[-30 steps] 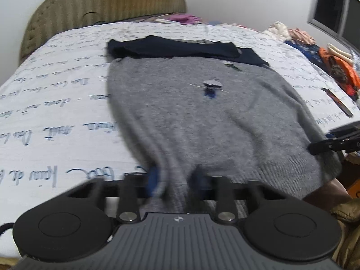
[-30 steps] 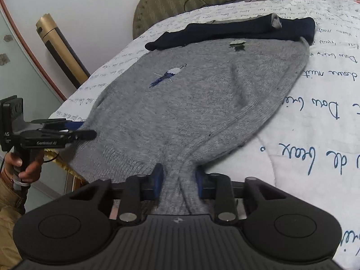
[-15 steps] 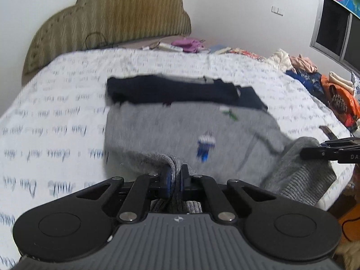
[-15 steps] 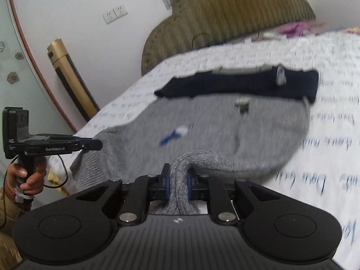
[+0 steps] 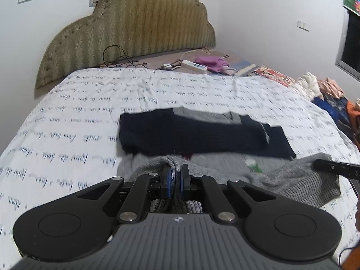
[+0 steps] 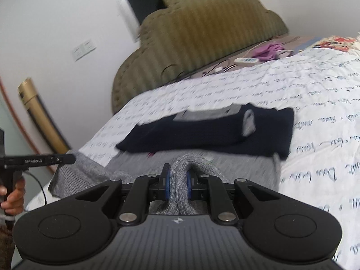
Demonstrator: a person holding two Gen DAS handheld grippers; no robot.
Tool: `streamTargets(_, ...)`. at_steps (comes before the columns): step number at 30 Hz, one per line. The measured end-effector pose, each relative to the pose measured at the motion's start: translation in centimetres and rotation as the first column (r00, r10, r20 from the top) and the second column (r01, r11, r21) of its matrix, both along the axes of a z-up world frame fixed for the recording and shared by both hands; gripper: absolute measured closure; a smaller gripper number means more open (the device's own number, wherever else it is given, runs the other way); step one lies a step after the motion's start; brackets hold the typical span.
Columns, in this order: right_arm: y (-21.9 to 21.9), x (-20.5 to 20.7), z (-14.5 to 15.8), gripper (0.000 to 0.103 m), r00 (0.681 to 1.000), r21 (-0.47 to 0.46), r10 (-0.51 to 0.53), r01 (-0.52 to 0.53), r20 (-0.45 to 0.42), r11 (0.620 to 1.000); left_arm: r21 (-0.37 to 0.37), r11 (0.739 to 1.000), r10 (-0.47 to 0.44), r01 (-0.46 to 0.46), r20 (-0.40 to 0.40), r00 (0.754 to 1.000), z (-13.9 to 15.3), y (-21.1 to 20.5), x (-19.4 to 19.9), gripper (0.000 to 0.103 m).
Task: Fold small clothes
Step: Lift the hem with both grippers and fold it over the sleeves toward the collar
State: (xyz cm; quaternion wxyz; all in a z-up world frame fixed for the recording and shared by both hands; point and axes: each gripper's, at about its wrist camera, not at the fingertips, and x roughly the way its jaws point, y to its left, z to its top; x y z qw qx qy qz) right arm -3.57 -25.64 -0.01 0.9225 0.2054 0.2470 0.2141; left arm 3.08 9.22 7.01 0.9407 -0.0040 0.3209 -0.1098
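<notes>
Sweater (image 5: 299,180) of gray ribbed knit lies on the bed (image 5: 67,135), its hem end lifted and doubled back toward its dark navy upper part (image 5: 191,135), which lies flat as a broad band farther up the bed with a strip of gray collar at its far edge. The knit looks thick and soft, bunching into rounded folds wherever it is held. The left gripper (image 5: 175,180) has its blue-padded fingers pressed together on a bunched hump of the gray hem, pointing forward and low over the bed toward the headboard (image 5: 135,27). The right gripper (image 6: 178,181) pinches another thick fold of the same hem, the knit bulging up between its fingers and arching over their tips; it too aims level along the bed. In the right wrist view the left gripper's side shows at the picture's left edge, held by a hand (image 6: 12,193) on its handle just off the bed's corner.

The bedspread is white and quilted with rows of blue handwriting print. Beyond the navy band it runs bare up to a power strip (image 5: 194,65) and purple cloth (image 5: 211,61) by the padded, scalloped, olive headboard. A heap of clothes (image 5: 326,94) crowds the right edge.
</notes>
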Motion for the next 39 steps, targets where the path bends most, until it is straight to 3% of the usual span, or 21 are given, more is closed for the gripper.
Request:
streamTargets(9, -2.5, 7.1, -1.2, 0.089, 0.992, 0.092, -0.105, 0.111, -0.07, 0.99, 0.078, 0.997, 0.026, -0.022, -0.05, 0.998, -0.7, -2.7, 8.7, 0.096)
streamTargets(23, -4.1, 16.7, -4.7, 0.089, 0.967, 0.094, -0.133, 0.156, -0.217, 0.983, 0.174, 0.983, 0.089, -0.062, -0.149, 0.985, -5.0, -4.6, 17.4, 0.095)
streamTargets(25, -4.1, 17.4, -5.3, 0.089, 0.962, 0.082, -0.122, 0.146, -0.243, 0.986, 0.181, 0.982, 0.084, -0.052, -0.173, 0.981, -6.0, -4.5, 18.0, 0.087)
streamTargets(28, -4.4, 16.8, -5.2, 0.089, 0.958, 0.059, -0.148, 0.167, -0.246, 0.984, 0.148, 0.988, 0.076, -0.047, -0.195, 0.978, -6.6, -3.6, 18.1, 0.065)
streamTargets(30, -4.6, 15.7, -4.7, 0.089, 0.96, 0.022, -0.176, 0.185, -0.218, 0.982, 0.129, 0.99, 0.082, -0.058, -0.192, 0.978, -6.5, -2.6, 17.7, 0.035)
streamTargets(31, -4.6, 15.2, -4.4, 0.089, 0.962, 0.002, -0.184, 0.189, -0.201, 0.982, 0.125, 0.99, 0.089, -0.067, -0.175, 0.981, -6.2, -2.1, 17.3, 0.031)
streamTargets(34, -4.5, 13.4, -3.9, 0.088, 0.969, -0.014, -0.17, 0.17, -0.178, 0.985, 0.141, 0.988, 0.091, -0.071, -0.141, 0.986, -5.4, -1.3, 15.8, 0.029)
streamTargets(39, -3.4, 10.8, -4.0, 0.088, 0.981, -0.035, -0.108, 0.104, -0.16, 0.994, 0.141, 0.99, 0.043, -0.02, -0.157, 0.987, -5.9, -0.7, 12.9, 0.031)
